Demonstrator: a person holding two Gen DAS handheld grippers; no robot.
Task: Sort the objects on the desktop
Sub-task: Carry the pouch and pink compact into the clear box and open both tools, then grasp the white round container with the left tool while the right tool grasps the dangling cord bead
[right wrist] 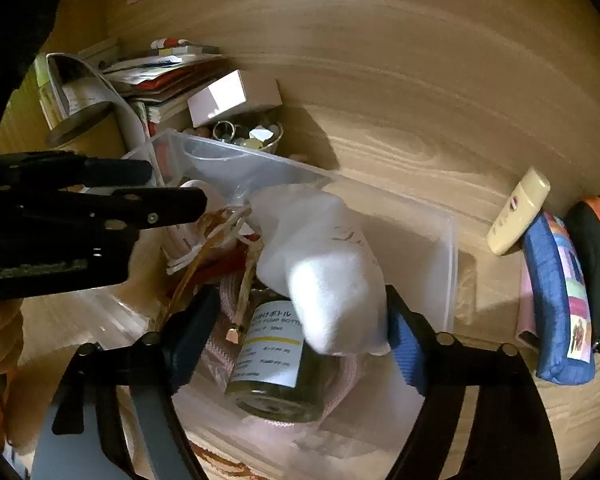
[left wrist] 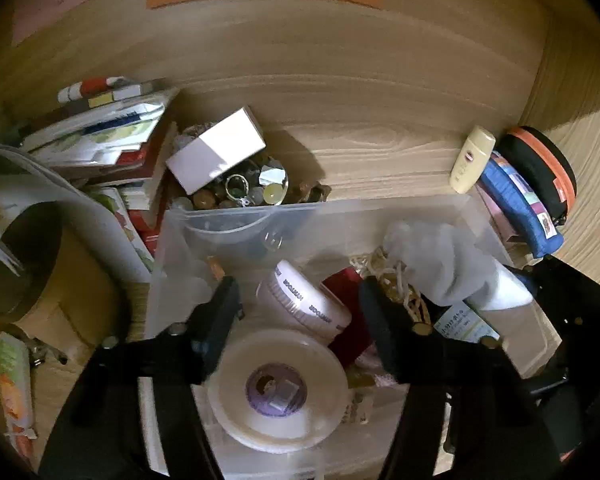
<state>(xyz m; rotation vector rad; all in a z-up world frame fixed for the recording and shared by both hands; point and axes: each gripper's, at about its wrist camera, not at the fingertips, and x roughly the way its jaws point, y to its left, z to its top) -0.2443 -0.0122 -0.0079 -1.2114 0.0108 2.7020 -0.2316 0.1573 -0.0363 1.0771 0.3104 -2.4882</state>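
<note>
A clear plastic bin (left wrist: 496,240) (right wrist: 452,272) sits on the wooden desk and holds several small things. My left gripper (left wrist: 300,300) is open above the bin, over a white tape roll (left wrist: 278,390) and a white lidded jar (left wrist: 312,300). It also shows at the left of the right wrist view (right wrist: 176,188). My right gripper (right wrist: 300,324) is open over the bin, its fingers either side of a white cloth pouch (right wrist: 332,264) (left wrist: 440,264) and a labelled glass bottle (right wrist: 276,356). Neither gripper holds anything.
Behind the bin a bowl of trinkets (left wrist: 244,188) carries a white box (left wrist: 216,156). Books (left wrist: 108,140) and a lamp base (left wrist: 24,256) stand at the left. A cream tube (left wrist: 472,158), a blue pouch (left wrist: 520,204) and a black-orange case (left wrist: 540,168) lie at the right.
</note>
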